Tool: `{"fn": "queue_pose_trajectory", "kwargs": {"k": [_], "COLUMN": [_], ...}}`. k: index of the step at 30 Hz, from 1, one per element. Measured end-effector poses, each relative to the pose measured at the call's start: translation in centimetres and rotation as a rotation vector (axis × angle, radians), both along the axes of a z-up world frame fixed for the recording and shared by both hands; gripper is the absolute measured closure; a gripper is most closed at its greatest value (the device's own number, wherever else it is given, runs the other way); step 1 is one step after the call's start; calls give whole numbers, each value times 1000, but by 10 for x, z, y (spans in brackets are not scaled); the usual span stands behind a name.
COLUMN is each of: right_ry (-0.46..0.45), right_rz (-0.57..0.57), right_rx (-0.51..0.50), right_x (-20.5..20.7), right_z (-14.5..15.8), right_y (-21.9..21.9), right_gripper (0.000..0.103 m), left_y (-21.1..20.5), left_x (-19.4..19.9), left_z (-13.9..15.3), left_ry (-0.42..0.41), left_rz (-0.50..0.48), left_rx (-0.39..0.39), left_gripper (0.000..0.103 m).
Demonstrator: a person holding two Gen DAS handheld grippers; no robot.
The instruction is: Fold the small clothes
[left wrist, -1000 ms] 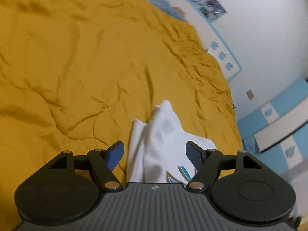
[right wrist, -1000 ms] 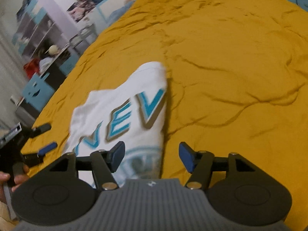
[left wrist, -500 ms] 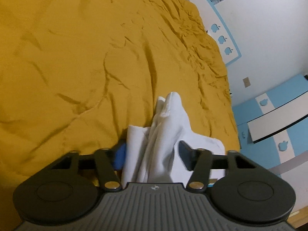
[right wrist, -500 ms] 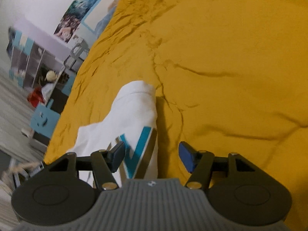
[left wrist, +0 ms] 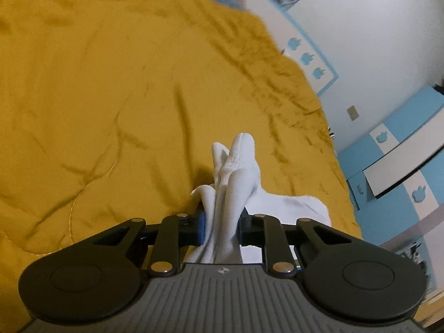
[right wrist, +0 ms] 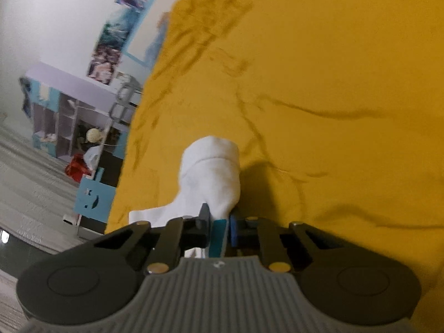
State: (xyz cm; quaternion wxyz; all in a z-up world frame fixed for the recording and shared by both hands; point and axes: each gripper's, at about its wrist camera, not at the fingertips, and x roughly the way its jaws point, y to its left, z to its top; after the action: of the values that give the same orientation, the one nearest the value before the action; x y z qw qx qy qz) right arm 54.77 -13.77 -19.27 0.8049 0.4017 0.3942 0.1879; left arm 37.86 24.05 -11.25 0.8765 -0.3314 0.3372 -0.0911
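1. The white shirt lies bunched in tall folds on the yellow bedspread, at lower centre of both frames.
2. The left gripper has just been closing; its pads pinch the gathered cloth.
3. The right gripper has just been closing, nearly together, on a thin edge with teal print.

Yellow bedspread (creased), blue cabinets

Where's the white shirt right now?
The white cotton shirt lies on the mustard-yellow quilt, bunched and pinched between both grippers, left gripper and right gripper.
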Motion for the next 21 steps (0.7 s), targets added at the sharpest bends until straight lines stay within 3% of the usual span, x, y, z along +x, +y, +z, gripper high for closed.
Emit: {"fn": "queue_pose_trajectory", "kwargs": {"k": [9,16,21], "right_ry": [-245,-459,-567], "right_rz": [8,-5,-27], "right_rx": [-29,-49,-108], "right_x": [-85,-178,-247], "right_z": [111,190,240], "right_y": [-4,-27,-62], "right_gripper": [97,98,98], "left_y": [-43,-72,-102], "left_x": [-99,-161,-201], "left_z": [91,148,170], "left_ry": [-280,-425,-470], "left_rz": [74,46,-30], "left_rx": [139,106,63], "left_gripper": [81,82,82]}}
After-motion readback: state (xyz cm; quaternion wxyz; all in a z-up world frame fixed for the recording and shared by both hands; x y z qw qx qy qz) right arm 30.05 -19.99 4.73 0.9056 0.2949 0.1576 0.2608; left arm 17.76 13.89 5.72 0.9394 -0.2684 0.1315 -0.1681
